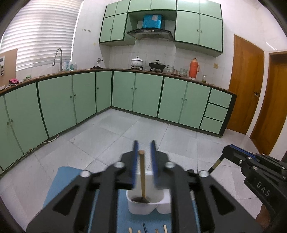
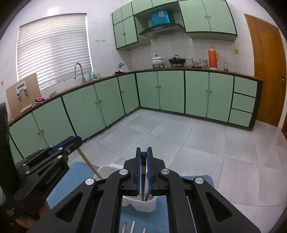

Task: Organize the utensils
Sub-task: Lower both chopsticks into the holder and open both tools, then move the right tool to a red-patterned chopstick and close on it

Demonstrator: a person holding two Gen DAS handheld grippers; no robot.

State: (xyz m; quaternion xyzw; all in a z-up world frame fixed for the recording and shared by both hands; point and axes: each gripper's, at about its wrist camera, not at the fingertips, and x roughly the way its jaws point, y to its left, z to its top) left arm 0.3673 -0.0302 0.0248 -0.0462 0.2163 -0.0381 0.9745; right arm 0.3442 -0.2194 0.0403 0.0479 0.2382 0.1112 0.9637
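Wooden spoon point(image 1: 142, 175) in holder point(image 1: 143, 206), seemingly released

**Holder on the mat, sticks in front**

A holder point(image 1: 148, 206) sits on a mat point(image 1: 62, 179). One stick point(image 1: 142, 175) stands in its left compartment, a utensil point(image 2: 143, 170) over its right. More sticks point(image 2: 132, 226) lie on the mat before it.

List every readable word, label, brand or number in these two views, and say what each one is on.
"DAS": white letters on the black body of the right gripper, seen from the left wrist view.
Lettering on the left gripper body, right wrist view: too blurred to read.
Sticker on the blue box above the range hood: too small to read.
Sheet on the brown board on the counter: unreadable.
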